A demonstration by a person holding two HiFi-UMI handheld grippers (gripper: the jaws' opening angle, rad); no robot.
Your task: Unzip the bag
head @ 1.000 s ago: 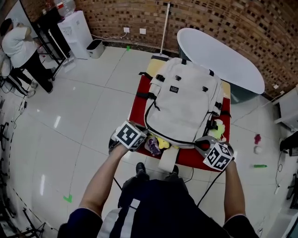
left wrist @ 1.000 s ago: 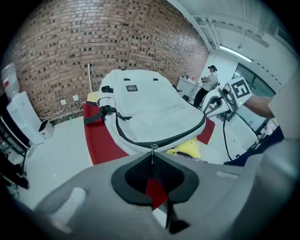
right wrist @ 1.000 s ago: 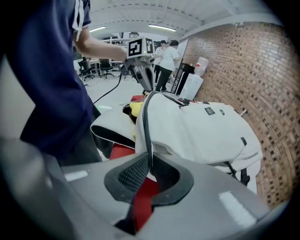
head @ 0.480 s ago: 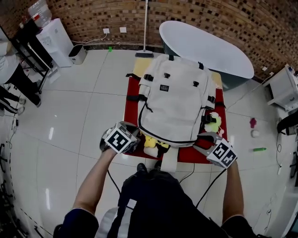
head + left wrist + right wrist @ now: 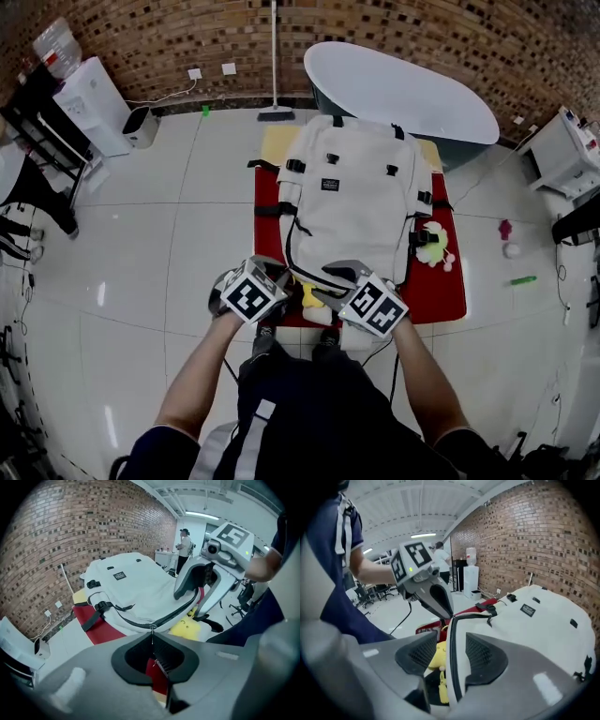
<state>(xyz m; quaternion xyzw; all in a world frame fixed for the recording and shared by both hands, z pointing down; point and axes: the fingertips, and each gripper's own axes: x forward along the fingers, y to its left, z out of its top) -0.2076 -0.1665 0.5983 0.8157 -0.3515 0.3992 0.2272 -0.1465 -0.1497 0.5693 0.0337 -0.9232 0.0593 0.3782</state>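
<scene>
Head view: the white bag lay along the red bench, its partly unzipped end at the near edge. The left tongs were pinched narrow on the zipper pull. The right tongs were opening, with the bag's rim loose between them.

The bag is matt cloth, the floor glossy tile, the table cover seemingly fabric.

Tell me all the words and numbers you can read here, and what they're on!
No text in these pictures can be read.
Black label on the white backpack: pale print, too small to read.
Marker cubes: only black-and-white square patterns, no letters or numbers.
</scene>
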